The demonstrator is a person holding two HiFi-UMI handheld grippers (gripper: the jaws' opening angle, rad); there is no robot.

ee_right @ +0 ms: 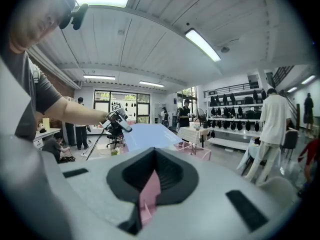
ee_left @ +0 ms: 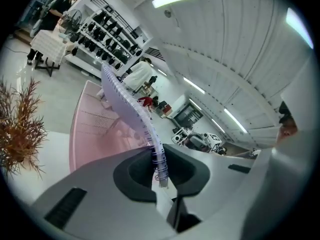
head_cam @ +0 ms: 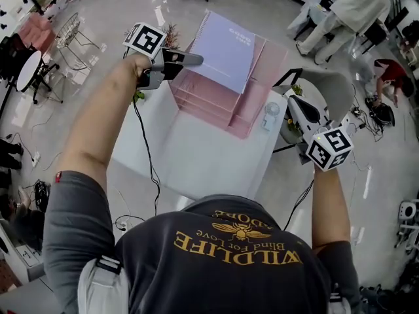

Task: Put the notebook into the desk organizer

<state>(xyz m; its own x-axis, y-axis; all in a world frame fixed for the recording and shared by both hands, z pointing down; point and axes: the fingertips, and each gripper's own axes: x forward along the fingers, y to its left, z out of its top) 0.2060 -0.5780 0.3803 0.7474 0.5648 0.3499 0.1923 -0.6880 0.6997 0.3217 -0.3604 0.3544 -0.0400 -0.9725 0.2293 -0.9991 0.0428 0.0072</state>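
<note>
Our left arm (head_cam: pixel 98 129) reaches out, and our left claw (head_cam: pixel 196 59) is pinched shut on the notebook (head_cam: pixel 226 48) by its wire edge. Our right claw (head_cam: pixel 292 101), held closer in, nips the pink desk organizer (head_cam: pixel 216 102).

**Lavender on pink, grey tongs**

The notebook (head_cam: pixel 228 50) has a pale lavender cover and a white wire spine. The desk organizer (head_cam: pixel 241 118) is pink all over, and the desk (head_cam: pixel 190 156) is white. The left tongs (head_cam: pixel 198 59) and right tongs (head_cam: pixel 290 99) are pale grey with black pads and black-and-white square markers. The shirt (head_cam: pixel 196 281) is charcoal with yellow lettering.
</note>
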